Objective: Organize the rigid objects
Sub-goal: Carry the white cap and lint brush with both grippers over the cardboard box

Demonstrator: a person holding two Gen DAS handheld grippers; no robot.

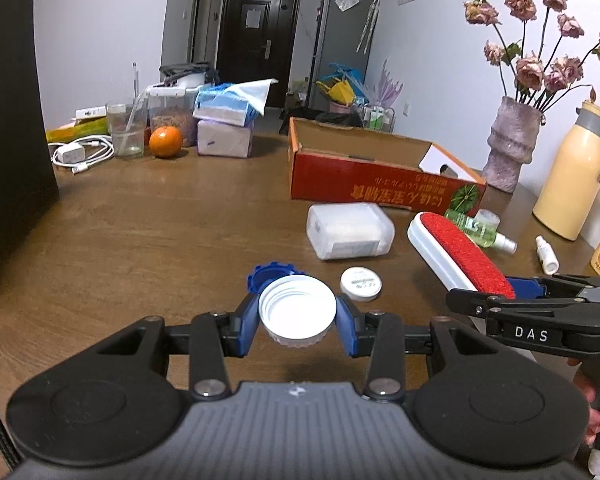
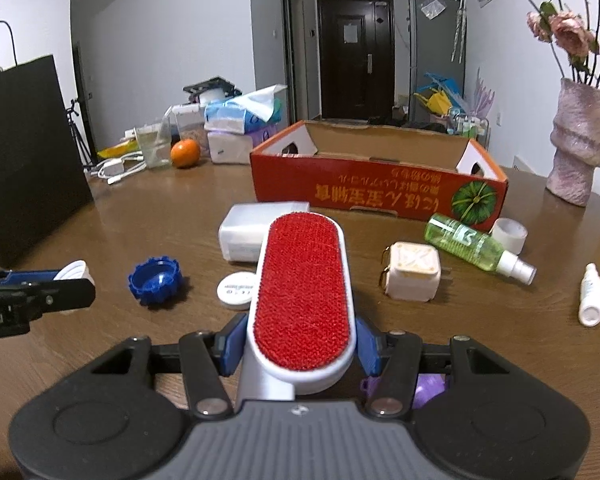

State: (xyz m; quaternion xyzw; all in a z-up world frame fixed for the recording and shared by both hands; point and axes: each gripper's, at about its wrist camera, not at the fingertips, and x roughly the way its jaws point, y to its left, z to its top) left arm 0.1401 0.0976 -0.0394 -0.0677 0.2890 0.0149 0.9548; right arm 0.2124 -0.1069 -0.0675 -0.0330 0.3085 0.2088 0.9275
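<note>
- The left gripper (image 1: 298, 320) is squeezed tight on a white lid (image 1: 297, 310).
- The right gripper (image 2: 300, 344) pinches the red lint brush (image 2: 302, 296), both sides touching.
- The red box (image 2: 380, 190) at 12 o'clock looks empty.
- Left on the table (image 2: 140, 216): blue cap (image 2: 155, 280), small tin (image 2: 236, 290), green bottle (image 2: 476, 248) at 2 o'clock.

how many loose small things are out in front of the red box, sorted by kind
lids: 2, white lid in the left hand-held gripper, blue lid
round tin: 1
plastic cases: 2
lint brush: 1, in the right hand-held gripper
bottles: 2
tape roll: 1
total: 9
</note>
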